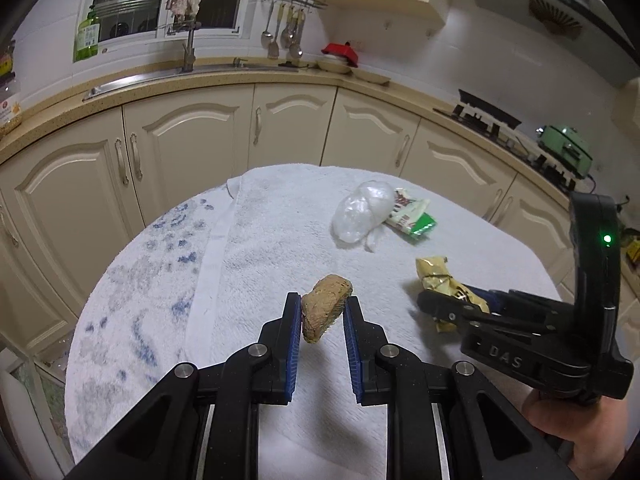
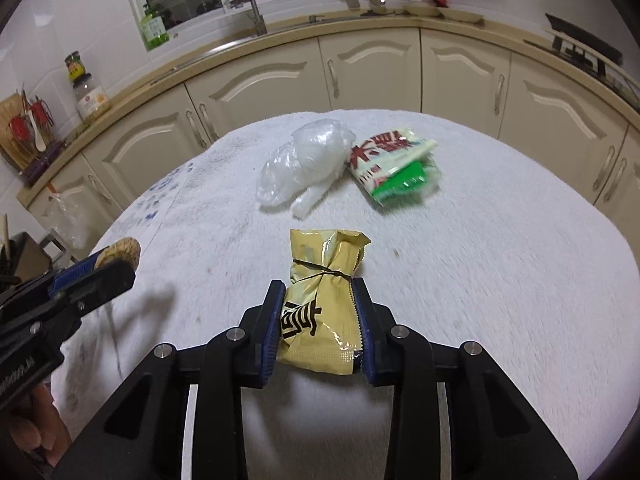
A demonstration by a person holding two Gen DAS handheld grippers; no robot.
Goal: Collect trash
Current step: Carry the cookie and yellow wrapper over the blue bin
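Observation:
My left gripper (image 1: 323, 305) is shut on a tan, crusty chunk of food scrap (image 1: 325, 305), lifted above the white towel (image 1: 256, 240). In the right wrist view that same left gripper (image 2: 116, 264) sits at the left edge, the scrap (image 2: 122, 254) showing at its tip. My right gripper (image 2: 319, 292) is shut on a crumpled yellow wrapper (image 2: 320, 280) with black print; its blue pads press both sides. From the left wrist view the right gripper (image 1: 444, 304) lies to the right with the yellow wrapper (image 1: 434, 270) sticking out.
A clear crumpled plastic bag (image 2: 308, 164) and a green-and-white snack packet (image 2: 396, 164) lie farther back on the towel. Cream kitchen cabinets (image 1: 180, 148) and a counter with a sink curve around behind. A person's hand (image 1: 580, 428) grips the right tool.

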